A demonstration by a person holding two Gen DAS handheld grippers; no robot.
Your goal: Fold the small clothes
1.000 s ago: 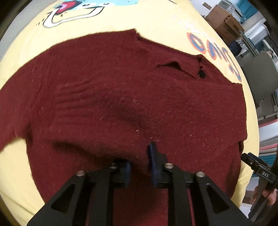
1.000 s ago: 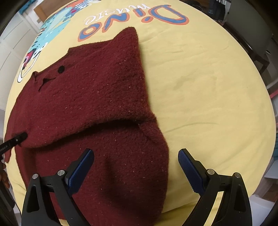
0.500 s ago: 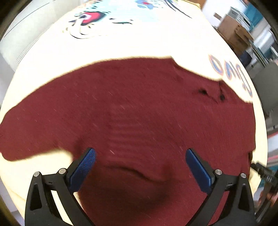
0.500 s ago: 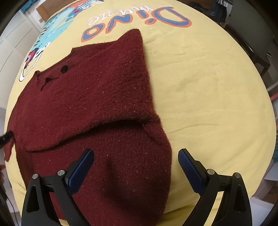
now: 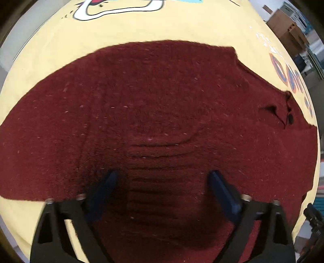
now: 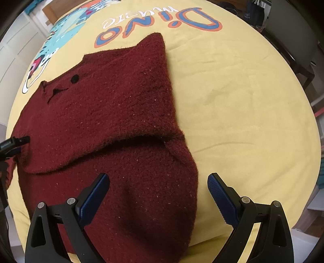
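A dark red knitted sweater [image 5: 162, 105] lies flat on a yellow printed cloth [image 5: 162, 22]. In the right wrist view the sweater [image 6: 113, 113] has its right sleeve folded across the body, and a black button [image 6: 75, 79] shows near the neck. My left gripper [image 5: 162, 188] is open and empty, low over the ribbed part of the sweater. My right gripper [image 6: 158, 188] is open and empty above the sweater's lower right part. The tip of my left gripper [image 6: 14, 143] shows at the left edge of the right wrist view.
The yellow cloth [image 6: 232, 91] carries a "Dino" print [image 6: 162, 26] and a cartoon picture [image 5: 117, 8] beyond the sweater. Cardboard boxes [image 5: 287, 26] stand off the far right. A dark chair [image 6: 293, 40] stands past the cloth's right edge.
My left gripper was shut on a fold of the sweater a second ago; it has opened, let go and shifted left over the sweater. The right gripper has hardly moved.
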